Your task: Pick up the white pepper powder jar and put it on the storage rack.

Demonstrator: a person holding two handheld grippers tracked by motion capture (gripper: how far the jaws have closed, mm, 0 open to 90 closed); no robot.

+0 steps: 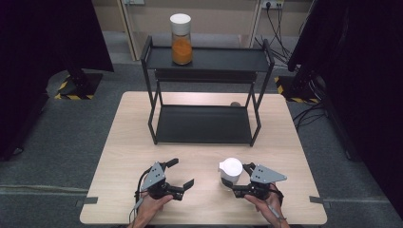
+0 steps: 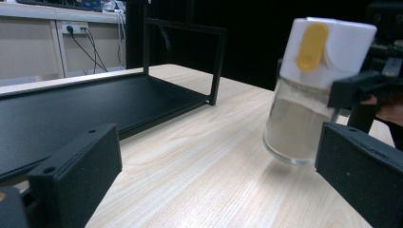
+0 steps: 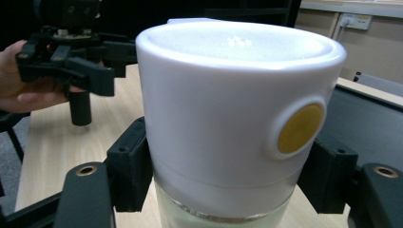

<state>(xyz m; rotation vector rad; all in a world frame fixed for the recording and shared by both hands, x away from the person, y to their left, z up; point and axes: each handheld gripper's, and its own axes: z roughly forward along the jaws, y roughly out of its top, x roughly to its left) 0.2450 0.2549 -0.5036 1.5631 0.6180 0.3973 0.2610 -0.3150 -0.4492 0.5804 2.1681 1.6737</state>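
The wooden table [image 1: 128, 142] carries a black two-tier shelf rack [image 1: 207, 124] at its far middle, with an orange-filled jar [image 1: 181, 40] standing on the rack's top tier, toward its left end. In front of the rack, off its right front corner, the right gripper [image 1: 237, 179] pinches a white-lidded glass shaker jar [image 1: 230, 172] (pale powder inside, a yellow tab on the lid), held tilted and just clear of the tabletop. The left gripper [image 1: 181, 173], in front of the rack's left half, has its jaws spread wide around nothing.
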